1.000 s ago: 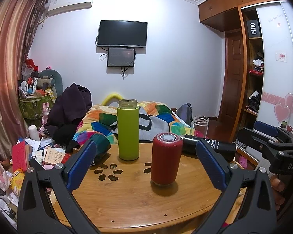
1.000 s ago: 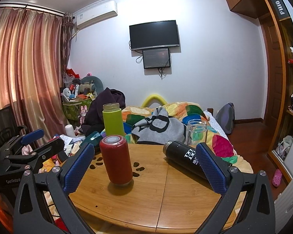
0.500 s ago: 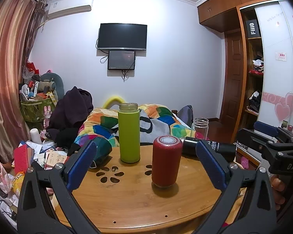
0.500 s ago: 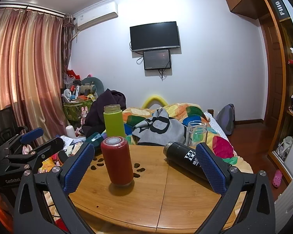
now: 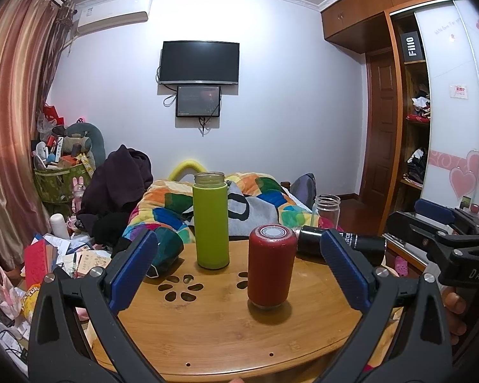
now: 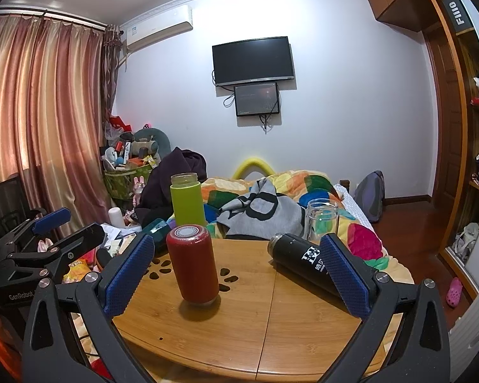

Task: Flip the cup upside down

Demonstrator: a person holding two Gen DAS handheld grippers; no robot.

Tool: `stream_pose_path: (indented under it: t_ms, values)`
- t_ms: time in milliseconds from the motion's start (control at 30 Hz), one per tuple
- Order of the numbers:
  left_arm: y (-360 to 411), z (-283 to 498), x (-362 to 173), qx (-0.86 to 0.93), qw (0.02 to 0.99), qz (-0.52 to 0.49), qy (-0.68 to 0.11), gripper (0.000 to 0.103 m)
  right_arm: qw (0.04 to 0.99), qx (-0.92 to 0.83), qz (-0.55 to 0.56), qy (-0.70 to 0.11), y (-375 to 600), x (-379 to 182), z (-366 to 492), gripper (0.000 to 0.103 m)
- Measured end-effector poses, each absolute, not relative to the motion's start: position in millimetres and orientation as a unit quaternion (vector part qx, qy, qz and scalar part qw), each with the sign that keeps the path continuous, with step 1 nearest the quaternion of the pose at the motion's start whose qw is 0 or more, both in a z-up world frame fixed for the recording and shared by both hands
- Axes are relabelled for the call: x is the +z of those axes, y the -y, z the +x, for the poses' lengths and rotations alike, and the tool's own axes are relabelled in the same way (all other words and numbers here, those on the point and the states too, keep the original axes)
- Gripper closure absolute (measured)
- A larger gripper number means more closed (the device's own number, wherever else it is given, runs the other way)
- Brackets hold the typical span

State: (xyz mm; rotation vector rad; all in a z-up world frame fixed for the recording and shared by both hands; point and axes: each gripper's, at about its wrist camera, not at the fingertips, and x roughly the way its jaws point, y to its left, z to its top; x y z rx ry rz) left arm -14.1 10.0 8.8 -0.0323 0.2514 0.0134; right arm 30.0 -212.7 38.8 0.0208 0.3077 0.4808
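A red cup (image 5: 270, 265) stands on the round wooden table (image 5: 207, 332), its flat metal-ringed end up; it also shows in the right wrist view (image 6: 193, 265). A green bottle (image 5: 210, 221) stands upright behind it. A black bottle (image 6: 300, 261) lies on its side at the right. A clear glass jar (image 6: 322, 220) stands at the far edge. My left gripper (image 5: 239, 271) is open and empty, short of the red cup. My right gripper (image 6: 236, 274) is open and empty, the red cup just inside its left finger.
A dark teal cup (image 5: 164, 250) lies at the table's left edge. A bed with a colourful quilt (image 5: 255, 198) lies behind the table. Clutter covers the floor at the left (image 5: 48, 255). A wardrobe (image 5: 431, 127) stands at the right.
Both grippers have tilted down a little, so the scene sits slightly higher in view. Nothing on the table has moved.
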Motion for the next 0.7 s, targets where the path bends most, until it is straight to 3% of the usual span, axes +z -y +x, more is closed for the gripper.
stream_pose_path:
  t_ms: [700]
  values:
    - [-13.3, -14.5, 8.4, 0.004, 0.992, -0.021, -0.128, 0.0, 0.959, 0.236, 0.01, -0.155, 211.6, 37.6, 29.2, 0.0]
